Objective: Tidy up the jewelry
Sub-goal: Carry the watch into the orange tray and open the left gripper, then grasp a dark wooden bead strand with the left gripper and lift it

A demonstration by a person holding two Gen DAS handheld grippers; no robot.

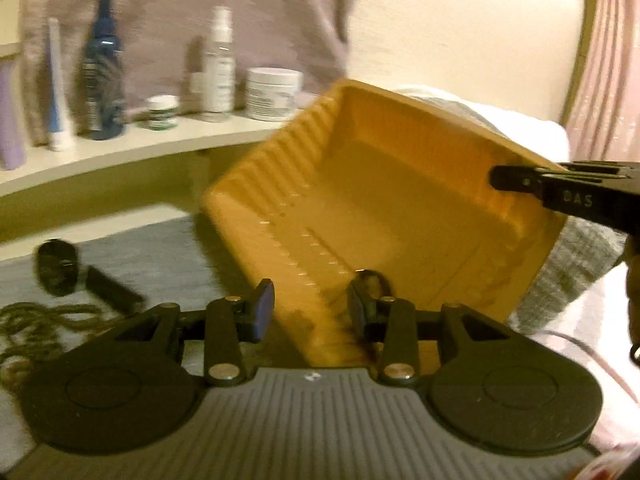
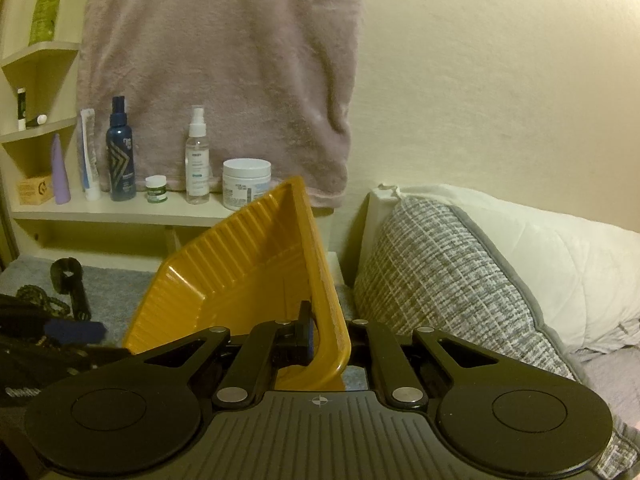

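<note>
A yellow ribbed plastic tray [image 1: 360, 200] hangs tilted above the grey bedding, its hollow turned to the left wrist camera. My right gripper [image 2: 328, 332] is shut on the tray's [image 2: 240, 272] rim and shows as a black jaw [image 1: 516, 178] at the tray's right edge. My left gripper [image 1: 311, 308] stands partly open at the tray's lower corner, its pads pressing on nothing. A small dark shiny thing [image 1: 370, 278] sits by its right fingertip; I cannot tell what it is. A braided cord [image 1: 36, 320] and a black strap-like piece [image 1: 56, 266] lie on the grey cover.
A cream shelf [image 2: 120, 214] at the back carries several bottles and jars, with a mauve towel [image 2: 224, 72] hung above. A grey woven cushion [image 2: 440, 272] and a white pillow [image 2: 540, 248] stand to the right of the tray. Corner shelves [image 2: 40, 52] hold a green bottle.
</note>
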